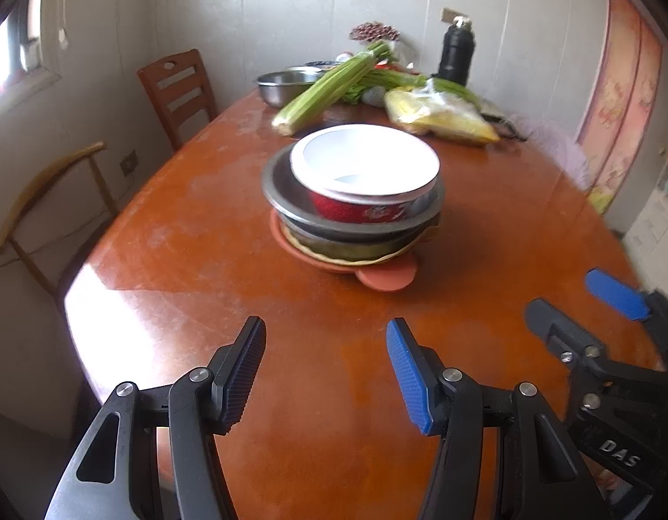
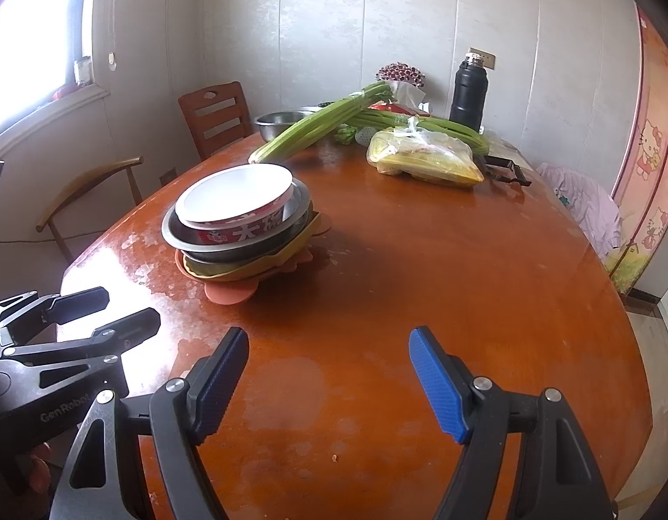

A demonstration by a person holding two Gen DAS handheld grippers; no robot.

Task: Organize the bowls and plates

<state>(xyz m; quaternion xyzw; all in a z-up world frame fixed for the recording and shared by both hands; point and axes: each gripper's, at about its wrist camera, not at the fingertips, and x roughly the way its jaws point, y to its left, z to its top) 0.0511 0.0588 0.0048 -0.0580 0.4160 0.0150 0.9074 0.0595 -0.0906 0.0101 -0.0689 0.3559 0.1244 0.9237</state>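
Note:
A stack of dishes stands mid-table: a red-and-white paper bowl point(image 1: 364, 169) point(image 2: 236, 201) nests in a steel bowl point(image 1: 281, 193) point(image 2: 177, 234), over a darker dish and a yellowish plate, all on an orange plate point(image 1: 383, 279) point(image 2: 227, 294) with a rounded tab. My left gripper point(image 1: 327, 372) point(image 2: 102, 312) hovers open over bare table in front of the stack, nothing between its fingers. My right gripper point(image 2: 329, 381) point(image 1: 576, 303) is also open and empty, to the right of the left one and nearer the table's front edge.
Far end of the wooden table point(image 2: 420, 260) holds celery point(image 1: 329, 86), a bagged yellow item point(image 2: 425, 158), another steel bowl point(image 1: 284, 84) and a black flask point(image 2: 468, 93). Two chairs point(image 1: 177, 91) stand along the left side. A pink cloth point(image 2: 589, 208) lies at the right edge.

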